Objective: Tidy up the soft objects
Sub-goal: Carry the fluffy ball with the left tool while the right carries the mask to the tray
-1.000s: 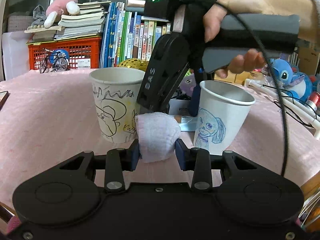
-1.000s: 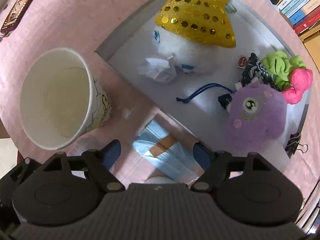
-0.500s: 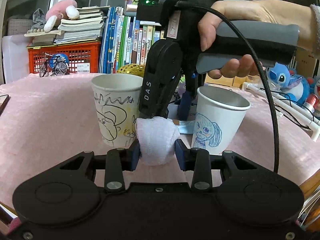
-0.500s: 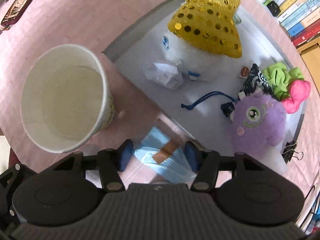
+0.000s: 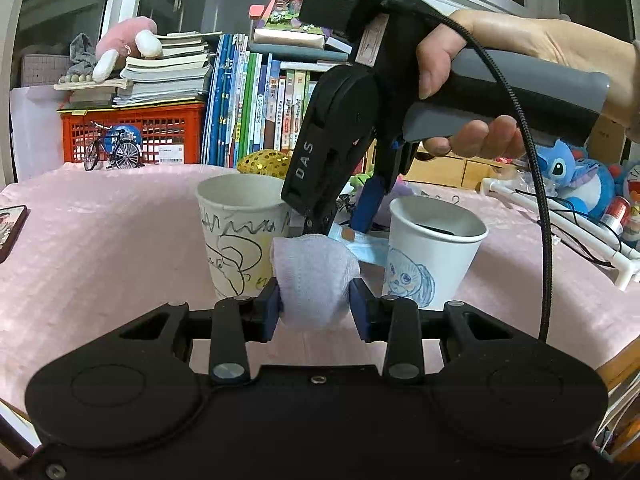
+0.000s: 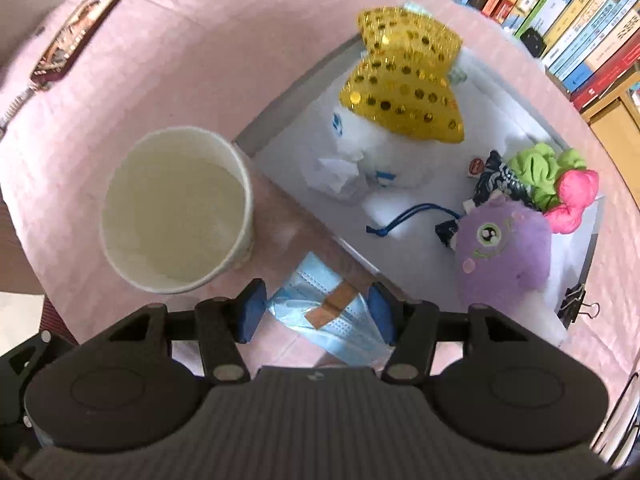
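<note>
**Mask pinched, cloth waiting**

The right gripper (image 6: pixel 316 312) clamps the blue face mask (image 6: pixel 326 316) beside the tray (image 6: pixel 420 276); lift straight, keeping straps clear of the empty paper cup (image 6: pixel 176 208). The left gripper (image 5: pixel 316 306) grips a white cloth bundle (image 5: pixel 314 280) before both cups.

cloth wad (image 5: pixel 314 280): soft knit | cup (image 6: pixel 176 216): matt paper | bow (image 6: pixel 400 80): glossy sequins | tablecloth (image 6: pixel 200 60): pink textured fabric

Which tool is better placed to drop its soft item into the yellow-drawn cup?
Probably the right tool: it grips the blue face mask from above beside that empty cup; the left tool holds its cloth bundle low.
</note>
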Demonstrator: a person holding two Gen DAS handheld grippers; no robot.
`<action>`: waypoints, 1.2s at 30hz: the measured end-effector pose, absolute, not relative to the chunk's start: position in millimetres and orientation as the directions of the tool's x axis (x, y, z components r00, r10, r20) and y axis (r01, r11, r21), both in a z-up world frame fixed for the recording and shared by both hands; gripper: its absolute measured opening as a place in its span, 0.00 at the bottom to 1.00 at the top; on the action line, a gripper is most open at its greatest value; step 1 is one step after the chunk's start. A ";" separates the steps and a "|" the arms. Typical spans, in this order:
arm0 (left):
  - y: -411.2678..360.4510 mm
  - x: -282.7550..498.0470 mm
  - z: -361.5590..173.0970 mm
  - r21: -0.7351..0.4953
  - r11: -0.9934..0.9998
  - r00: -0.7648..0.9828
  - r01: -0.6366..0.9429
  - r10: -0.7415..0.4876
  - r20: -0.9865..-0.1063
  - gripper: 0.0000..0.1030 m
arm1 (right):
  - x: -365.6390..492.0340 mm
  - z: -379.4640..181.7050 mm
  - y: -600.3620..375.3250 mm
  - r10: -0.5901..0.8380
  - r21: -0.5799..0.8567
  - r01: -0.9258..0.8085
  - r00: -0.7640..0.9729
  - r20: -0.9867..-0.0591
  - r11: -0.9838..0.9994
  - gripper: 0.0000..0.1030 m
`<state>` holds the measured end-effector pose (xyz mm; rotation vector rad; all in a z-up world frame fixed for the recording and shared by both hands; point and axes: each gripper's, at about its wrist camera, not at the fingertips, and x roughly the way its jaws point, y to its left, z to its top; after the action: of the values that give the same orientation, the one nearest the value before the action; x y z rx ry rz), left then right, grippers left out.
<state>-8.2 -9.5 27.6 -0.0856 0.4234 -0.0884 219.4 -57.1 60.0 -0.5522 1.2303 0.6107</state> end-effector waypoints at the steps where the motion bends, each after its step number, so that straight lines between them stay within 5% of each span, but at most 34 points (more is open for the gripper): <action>1: -9.9 -8.8 28.9 -0.100 0.993 0.909 0.069 -0.104 -0.404 0.34 | 217.3 63.8 -59.0 0.139 -0.060 -0.690 0.229 -0.964 0.721 0.58; 9: -12.8 -10.6 45.8 -0.095 0.991 0.917 0.097 -0.126 -0.380 0.33 | 197.2 98.6 -77.6 0.250 -0.053 -0.661 0.355 -0.901 0.749 0.57; 19: -9.0 1.5 72.9 -0.075 0.992 0.929 0.098 -0.118 -0.350 0.34 | 165.5 134.6 -132.8 0.430 0.025 -0.566 0.596 -0.678 0.824 0.58; 36: -9.9 59.1 99.5 -0.047 0.992 0.919 0.114 -0.123 -0.374 0.34 | 126.3 121.1 -216.1 0.424 0.136 -0.411 0.776 -0.467 0.902 0.58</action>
<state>59.1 -9.9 99.5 -0.0240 0.3859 -0.1221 126.3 -216.1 121.1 0.0268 0.5119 0.4517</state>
